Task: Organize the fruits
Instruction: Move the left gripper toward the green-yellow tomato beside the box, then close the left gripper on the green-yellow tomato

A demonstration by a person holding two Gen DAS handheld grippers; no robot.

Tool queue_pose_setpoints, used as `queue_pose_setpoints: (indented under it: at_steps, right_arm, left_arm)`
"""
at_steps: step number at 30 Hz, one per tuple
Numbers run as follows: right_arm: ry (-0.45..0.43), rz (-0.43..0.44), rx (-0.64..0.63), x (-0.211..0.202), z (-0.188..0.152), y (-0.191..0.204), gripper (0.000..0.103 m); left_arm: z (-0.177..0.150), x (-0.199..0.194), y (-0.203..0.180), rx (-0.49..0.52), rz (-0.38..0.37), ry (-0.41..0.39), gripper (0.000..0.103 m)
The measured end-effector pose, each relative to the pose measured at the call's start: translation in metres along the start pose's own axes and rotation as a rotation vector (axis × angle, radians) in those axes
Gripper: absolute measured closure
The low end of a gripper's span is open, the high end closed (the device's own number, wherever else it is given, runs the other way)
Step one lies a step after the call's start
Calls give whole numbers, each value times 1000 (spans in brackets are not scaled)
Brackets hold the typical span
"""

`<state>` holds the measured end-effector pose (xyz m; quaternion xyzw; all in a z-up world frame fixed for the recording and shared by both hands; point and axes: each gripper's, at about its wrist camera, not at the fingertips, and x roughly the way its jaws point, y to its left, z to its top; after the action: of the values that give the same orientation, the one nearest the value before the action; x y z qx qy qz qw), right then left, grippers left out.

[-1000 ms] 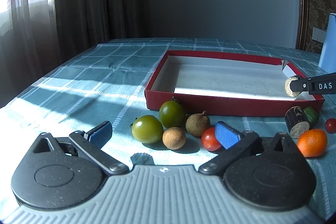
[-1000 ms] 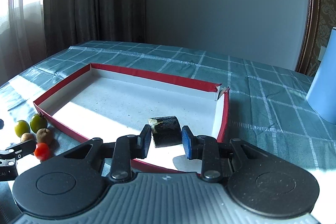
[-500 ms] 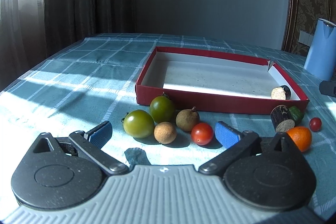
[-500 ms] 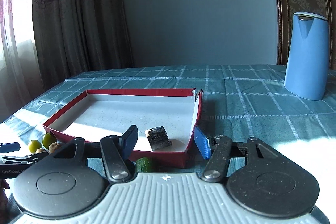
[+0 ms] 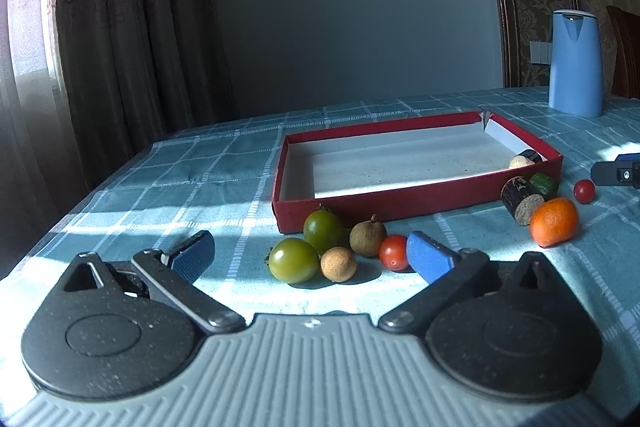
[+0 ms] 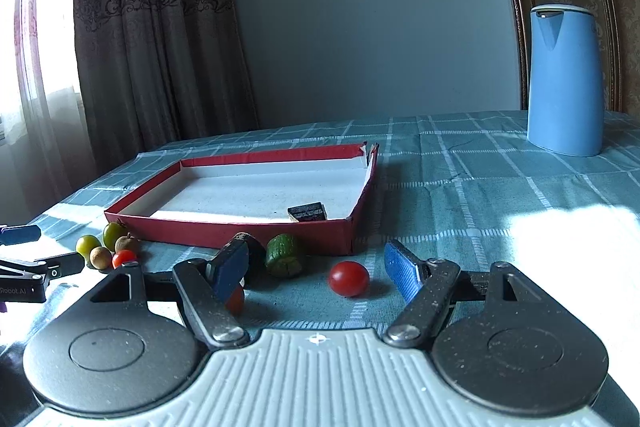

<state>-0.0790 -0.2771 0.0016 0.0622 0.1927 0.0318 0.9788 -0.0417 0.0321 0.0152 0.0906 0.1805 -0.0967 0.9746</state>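
Sitting on checked tablecloth (image 5: 208, 179): box (image 5: 416, 205) holding one piece (image 6: 307, 213); rest lying outside near edge. Both grippers, left (image 5: 308, 259) and right (image 6: 316, 267), gaping wide, gripping nothing.

The right tongs (image 6: 316, 269) stand wide apart, empty, just above the teal checked table (image 6: 480, 195). A small red cherry tomato (image 6: 348, 278) lies between them, near the shallow red cardboard box (image 6: 248, 229); a green cucumber chunk (image 6: 285, 255) sits beside that box.

open tablecloth (image 6: 500, 211) lies right of the red tray (image 6: 256, 231); fruit cluster (image 5: 332, 247) crowds its front wall.
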Motion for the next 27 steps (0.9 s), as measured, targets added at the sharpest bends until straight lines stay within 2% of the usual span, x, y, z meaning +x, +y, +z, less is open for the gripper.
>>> queue_pose_setpoints:
  at_steps: [1, 3, 7, 10, 16, 19, 21, 25, 27]
  right_arm:
    - [6, 3, 0, 1, 0, 0, 28]
    - [12, 10, 14, 2, 0, -2, 28]
    - [23, 21, 52, 4, 0, -8, 28]
    - [32, 21, 50, 5, 0, -8, 28]
    - [47, 17, 45, 7, -1, -7, 28]
    - [49, 17, 45, 8, -1, -7, 28]
    - [49, 17, 46, 8, -1, -7, 28]
    - [51, 17, 52, 8, -1, -8, 28]
    - [55, 18, 54, 9, -1, -8, 28]
  left_arm:
    - [3, 2, 5, -10, 9, 1, 3]
    - [8, 8, 15, -33, 33, 18, 14]
    - [11, 25, 39, -101, 50, 64, 15]
    - [12, 38, 49, -169, 20, 117, 17]
    - [11, 60, 52, -275, -32, 229, 32]
    - [11, 64, 50, -304, -40, 242, 37]
    - [11, 69, 49, -320, -52, 268, 48]
    - [8, 70, 54, -403, -93, 280, 53]
    - [7, 69, 55, -433, -110, 282, 72]
